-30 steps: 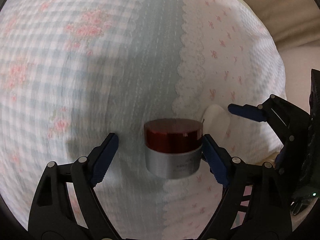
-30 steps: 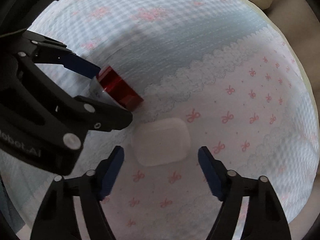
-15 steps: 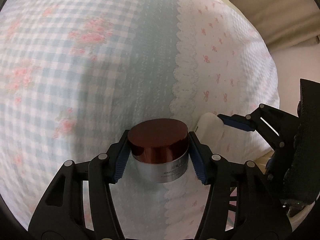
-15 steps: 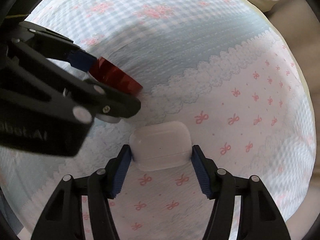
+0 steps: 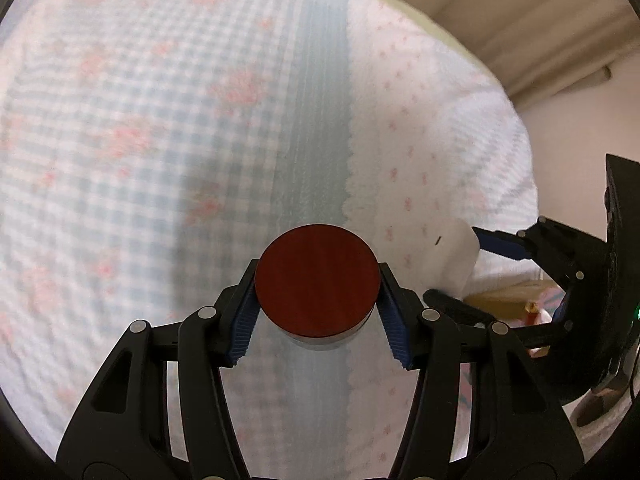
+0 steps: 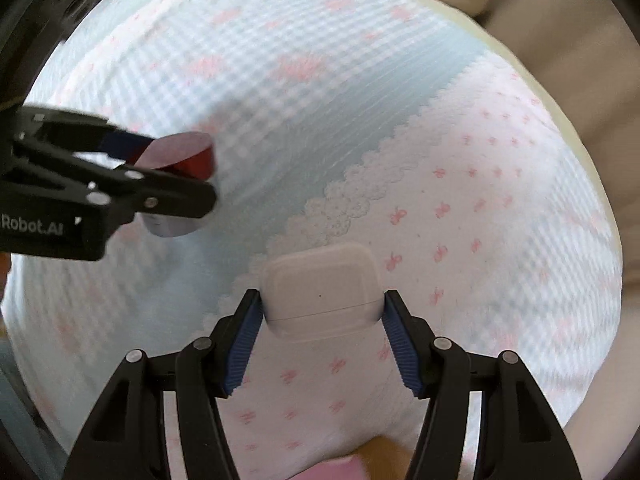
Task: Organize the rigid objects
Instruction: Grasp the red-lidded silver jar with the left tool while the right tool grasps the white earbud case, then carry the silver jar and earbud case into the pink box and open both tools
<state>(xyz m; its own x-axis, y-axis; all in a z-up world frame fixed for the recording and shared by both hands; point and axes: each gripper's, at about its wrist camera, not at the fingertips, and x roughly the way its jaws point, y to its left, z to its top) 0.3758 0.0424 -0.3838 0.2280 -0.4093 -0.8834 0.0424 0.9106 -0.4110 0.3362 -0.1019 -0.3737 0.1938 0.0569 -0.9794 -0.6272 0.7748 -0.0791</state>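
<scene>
A round jar with a dark red lid and a silver body is lifted off the bedspread, and my left gripper is shut on its sides. The right wrist view shows the same jar at the left in the left gripper. A white rounded case with a lid seam hangs above the bedspread, with my right gripper shut on its two ends. In the left wrist view the white case shows at the right between the right gripper's fingers.
A bedspread lies under both grippers: blue gingham with pink flowers, a pale blue stripe, a lace edge and white cloth with pink bows. Beige surroundings lie beyond it. A pink thing and something orange-brown show past the near edge.
Both grippers shut on their objects, the left on the jar, the right on the white case. Both then rose with them, so the bedspread looks farther away.
</scene>
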